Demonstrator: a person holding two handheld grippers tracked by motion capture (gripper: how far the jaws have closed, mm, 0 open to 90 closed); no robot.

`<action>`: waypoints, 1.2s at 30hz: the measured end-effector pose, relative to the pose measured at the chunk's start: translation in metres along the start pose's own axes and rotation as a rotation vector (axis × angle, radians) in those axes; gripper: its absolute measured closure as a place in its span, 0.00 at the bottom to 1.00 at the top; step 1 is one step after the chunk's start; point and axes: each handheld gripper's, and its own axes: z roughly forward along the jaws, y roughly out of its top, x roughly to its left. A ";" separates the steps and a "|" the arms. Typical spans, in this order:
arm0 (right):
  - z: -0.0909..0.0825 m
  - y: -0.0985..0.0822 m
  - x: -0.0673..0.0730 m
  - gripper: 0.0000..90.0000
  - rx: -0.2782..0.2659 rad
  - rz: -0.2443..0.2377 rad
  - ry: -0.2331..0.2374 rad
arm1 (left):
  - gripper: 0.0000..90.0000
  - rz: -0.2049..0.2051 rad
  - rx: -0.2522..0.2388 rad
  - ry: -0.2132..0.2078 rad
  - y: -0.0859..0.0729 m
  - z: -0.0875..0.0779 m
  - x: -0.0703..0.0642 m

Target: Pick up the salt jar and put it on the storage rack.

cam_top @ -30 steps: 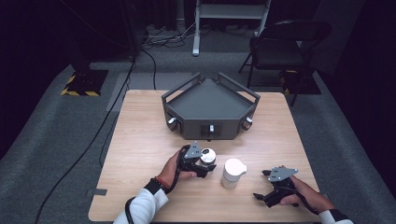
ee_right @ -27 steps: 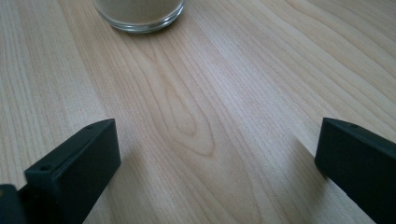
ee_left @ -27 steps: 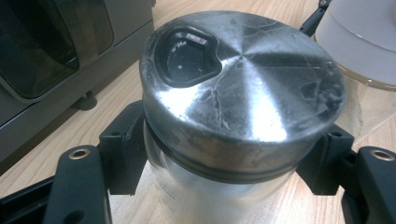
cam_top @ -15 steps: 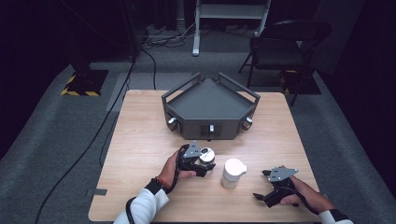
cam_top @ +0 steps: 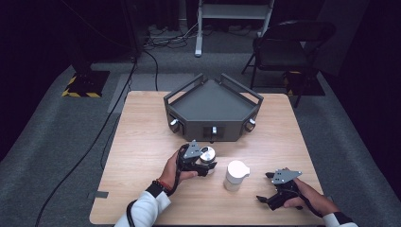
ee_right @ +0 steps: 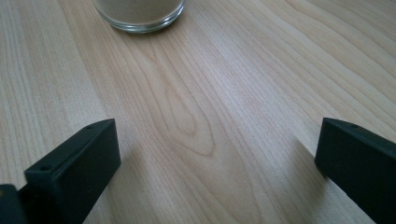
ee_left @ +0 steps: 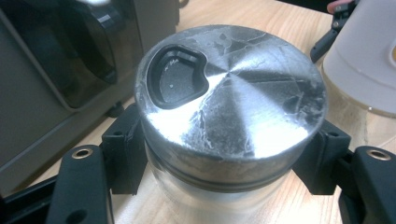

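Observation:
A small glass jar with a brushed silver lid (cam_top: pixel 207 153) stands on the wooden table (cam_top: pixel 142 142) in front of the grey machine. My left gripper (cam_top: pixel 204 165) is shut on it. In the left gripper view the black pads (ee_left: pixel 123 154) press both sides of the jar just under the lid (ee_left: pixel 233 102), which has a dark recessed spout. A white lidded jar (cam_top: pixel 235 174) stands just right of it. My right gripper (cam_top: pixel 263 186) rests near the table's front right, open. Between its jaws (ee_right: pixel 217 158) lies bare wood, and the white jar's glass base (ee_right: pixel 140 11) is ahead of it.
A dark grey angular machine (cam_top: pixel 213 106) with knobs on its front fills the table's far middle, close behind the silver-lidded jar. A black chair (cam_top: pixel 283 52) and cables sit on the floor beyond the table.

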 end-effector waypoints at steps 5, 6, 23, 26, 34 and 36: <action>0.000 0.000 0.000 0.00 0.000 -0.001 0.001 | 0.33 0.014 -0.019 0.009 0.007 -0.008 -0.004; 0.000 0.000 0.000 0.00 0.000 -0.001 0.002 | 0.33 0.019 -0.019 0.012 0.010 -0.010 -0.005; 0.000 0.000 -0.001 0.00 0.000 -0.003 0.003 | 0.34 0.017 -0.109 0.030 0.030 -0.032 0.001; 0.000 0.000 -0.001 0.00 0.000 -0.004 0.005 | 0.34 0.015 -0.121 0.029 0.034 -0.034 0.003; 0.001 0.001 -0.001 0.00 0.000 -0.006 0.007 | 0.34 0.001 -0.168 0.046 0.044 -0.040 0.007; 0.001 0.001 -0.001 0.00 0.000 -0.006 0.007 | 0.34 -0.003 -0.174 0.052 0.046 -0.041 0.008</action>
